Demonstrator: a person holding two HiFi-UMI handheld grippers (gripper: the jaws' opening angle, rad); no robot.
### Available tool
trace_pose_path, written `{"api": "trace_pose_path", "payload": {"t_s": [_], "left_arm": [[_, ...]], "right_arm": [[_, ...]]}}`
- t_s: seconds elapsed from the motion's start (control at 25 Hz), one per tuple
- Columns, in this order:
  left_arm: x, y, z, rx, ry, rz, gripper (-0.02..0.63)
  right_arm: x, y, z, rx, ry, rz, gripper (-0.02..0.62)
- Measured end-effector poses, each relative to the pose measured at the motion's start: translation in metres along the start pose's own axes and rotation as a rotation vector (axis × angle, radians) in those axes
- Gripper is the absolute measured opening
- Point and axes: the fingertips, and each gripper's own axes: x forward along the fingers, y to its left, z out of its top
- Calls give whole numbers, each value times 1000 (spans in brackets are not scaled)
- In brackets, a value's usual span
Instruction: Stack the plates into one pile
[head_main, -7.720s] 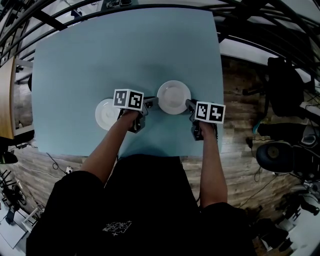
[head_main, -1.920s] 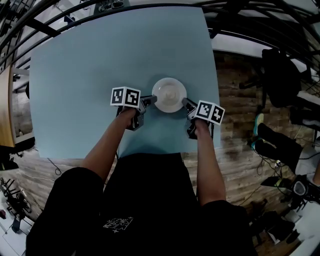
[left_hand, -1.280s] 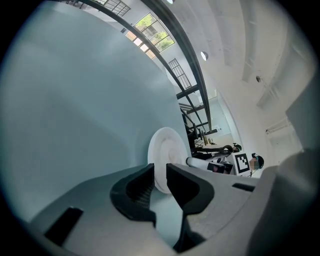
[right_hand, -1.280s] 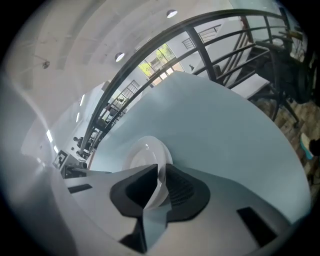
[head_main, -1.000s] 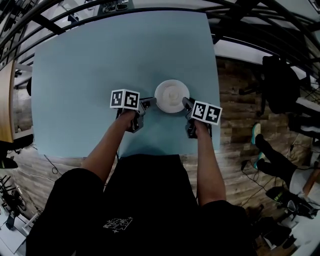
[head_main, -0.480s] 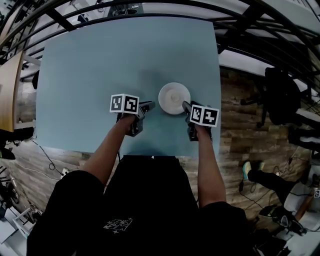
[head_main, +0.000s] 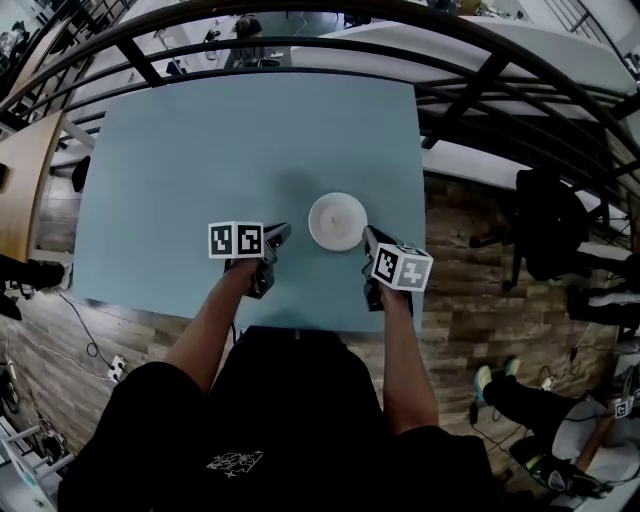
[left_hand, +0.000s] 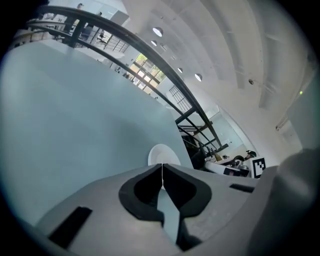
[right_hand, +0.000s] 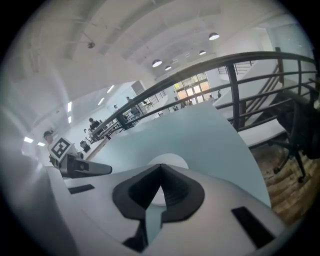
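A pile of white plates (head_main: 337, 221) sits on the light blue table (head_main: 200, 150), near its front right. My left gripper (head_main: 279, 234) hovers just left of the pile, apart from it; its jaws are closing, the tips meet and hold nothing. My right gripper (head_main: 366, 237) hangs at the pile's front right, shut and empty. In the left gripper view the pile (left_hand: 161, 152) shows just beyond the left gripper (left_hand: 162, 166). In the right gripper view the pile (right_hand: 172, 160) is partly hidden behind the right gripper (right_hand: 160, 166).
The table's right edge (head_main: 418, 180) runs close to the pile, with wooden floor and a black chair (head_main: 550, 225) beyond. Black railings (head_main: 300, 45) cross behind the table. A wooden desk (head_main: 25, 170) stands at the left.
Both grippers have let go of the pile's rim, drawn back toward me and risen. Their jaws have shut on nothing. The single pile has stayed in place.
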Motion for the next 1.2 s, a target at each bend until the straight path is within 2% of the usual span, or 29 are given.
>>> {"api": "trace_pose_path", "payload": {"t_s": [0.2, 0.36, 0.48, 0.72, 0.96, 1.2], "left_arm": [[-32, -14, 29, 67, -168, 53, 9], [-69, -36, 51, 205, -279, 109, 9], [-89, -57, 66, 301, -346, 121, 9], [-121, -106, 85, 513, -445, 94, 8], [-153, -160, 116, 620, -541, 20, 8], [-180, -192, 145, 732, -603, -31, 8]], "right_arm": [[-29, 13, 45, -115, -145, 6, 8], [-57, 26, 68, -166, -233, 14, 6], [-79, 29, 80, -171, -293, 7, 6], [-138, 48, 112, -223, -445, -48, 6], [-187, 67, 143, -249, -557, -106, 6], [-226, 90, 160, -280, -674, -166, 6]]}}
